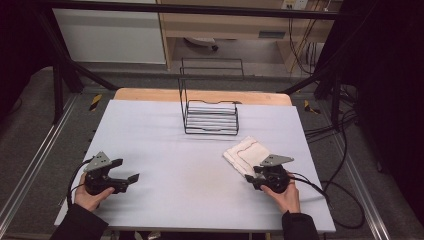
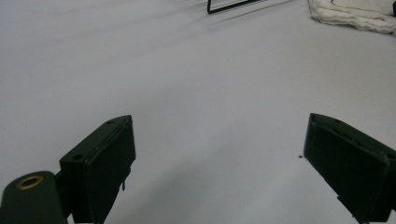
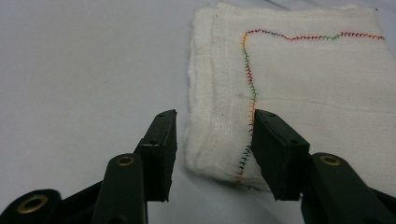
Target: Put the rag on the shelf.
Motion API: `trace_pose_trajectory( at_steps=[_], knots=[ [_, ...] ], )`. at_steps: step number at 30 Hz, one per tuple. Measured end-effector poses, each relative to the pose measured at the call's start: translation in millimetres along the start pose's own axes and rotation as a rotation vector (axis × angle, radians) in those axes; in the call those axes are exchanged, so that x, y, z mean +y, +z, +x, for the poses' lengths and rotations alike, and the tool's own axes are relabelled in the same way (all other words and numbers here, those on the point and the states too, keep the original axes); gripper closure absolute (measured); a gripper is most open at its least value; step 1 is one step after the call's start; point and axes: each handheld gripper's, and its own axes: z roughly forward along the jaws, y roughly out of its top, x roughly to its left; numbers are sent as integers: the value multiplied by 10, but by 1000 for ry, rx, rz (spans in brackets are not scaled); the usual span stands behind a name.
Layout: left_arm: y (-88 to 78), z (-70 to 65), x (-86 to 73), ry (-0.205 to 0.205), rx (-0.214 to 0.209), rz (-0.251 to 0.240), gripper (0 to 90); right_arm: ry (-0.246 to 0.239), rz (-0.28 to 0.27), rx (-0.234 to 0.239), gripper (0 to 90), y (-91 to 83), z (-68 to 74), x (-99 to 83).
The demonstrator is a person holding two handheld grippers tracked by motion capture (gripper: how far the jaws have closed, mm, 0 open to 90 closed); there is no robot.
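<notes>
Nearest the person, the left gripper [image 1: 131,178] rests on the white-covered counter [image 1: 190,185], jaws released, grasping nothing. Right gripper [image 3: 212,140], jaws released, straddles the near corner of the folded white cloth with multicoloured stitching [image 3: 299,74]. Advise lowering squarely, taking all layers before clenching. Beyond stands the black wire rack [image 1: 210,117].

Bench [image 1: 175,185]: centre and left lay bare; wire rack [image 1: 210,117] blocked far middle, folded cloth [image 1: 246,154] near right.
</notes>
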Motion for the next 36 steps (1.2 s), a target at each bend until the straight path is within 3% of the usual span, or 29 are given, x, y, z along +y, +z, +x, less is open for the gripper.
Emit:
trace_pose_trajectory(
  at_steps=[10, 16, 21, 29, 36],
  knots=[
    [-2, -8, -1, -1, 1, 1, 95, -56, 18, -43, 595, 59, 37, -29],
    [-2, -8, -1, 0, 1, 2, 99, -112, 51, -80, 713, 68, 50, 5],
    [-1, -7, -2, 0, 2, 3, 102, -98, 52, -59, 813, 68, 35, 20],
    [-3, -8, -2, 2, 2, 5, 103, -64, 43, -39, 845, 32, 22, 42],
    [-3, -8, -2, 3, 3, 5, 104, -59, 41, 21, 850, 6, 78, 81]
  ],
)
